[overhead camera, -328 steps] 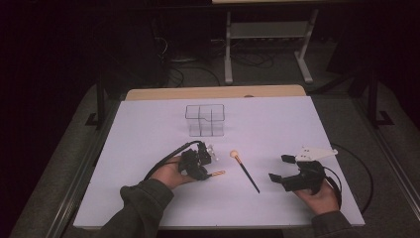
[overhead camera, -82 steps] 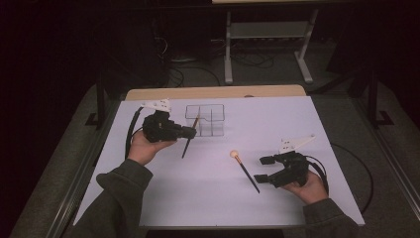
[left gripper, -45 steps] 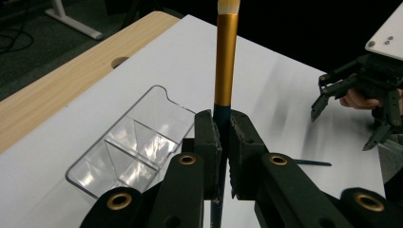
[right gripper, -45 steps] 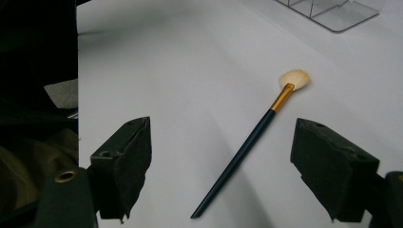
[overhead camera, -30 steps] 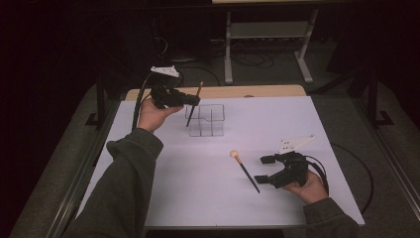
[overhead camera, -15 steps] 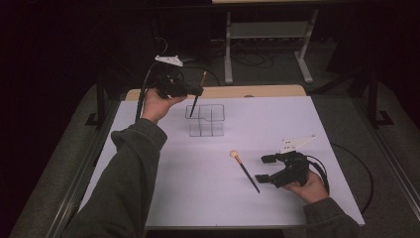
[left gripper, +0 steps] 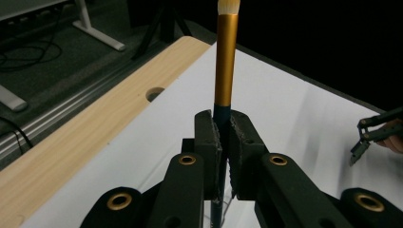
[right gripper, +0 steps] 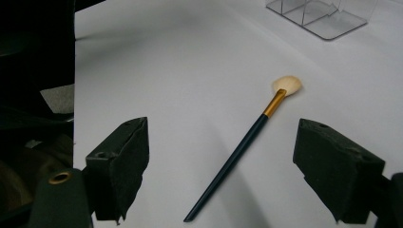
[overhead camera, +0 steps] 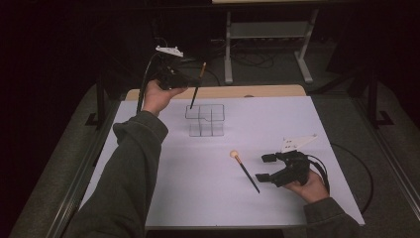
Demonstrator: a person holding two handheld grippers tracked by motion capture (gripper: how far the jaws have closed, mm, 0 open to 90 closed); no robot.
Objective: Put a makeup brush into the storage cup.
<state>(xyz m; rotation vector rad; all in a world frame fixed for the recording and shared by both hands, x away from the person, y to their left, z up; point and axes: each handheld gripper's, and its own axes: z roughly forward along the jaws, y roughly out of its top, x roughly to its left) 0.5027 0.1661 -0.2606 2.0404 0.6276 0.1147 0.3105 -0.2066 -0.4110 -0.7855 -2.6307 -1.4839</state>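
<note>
Gold-banded brush (left gripper: 224,61) clamped in left gripper (left gripper: 222,137) (upright)

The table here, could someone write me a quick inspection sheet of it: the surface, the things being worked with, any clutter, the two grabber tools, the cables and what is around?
Surface: white sheet over a wooden tabletop.
Job's things: clear divided organiser near the far edge; one brush held upright above it, bristles up; a second brush lying flat on the sheet.
Clutter: nothing seen.
Grippers: left gripper shut on the held brush's dark handle; right gripper open, jaws either side of the lying brush, not touching it.
Cables: one trails from each gripper; the right cable loops off the table edge.
Surroundings: dark room, metal stand and floor wires behind.
</note>
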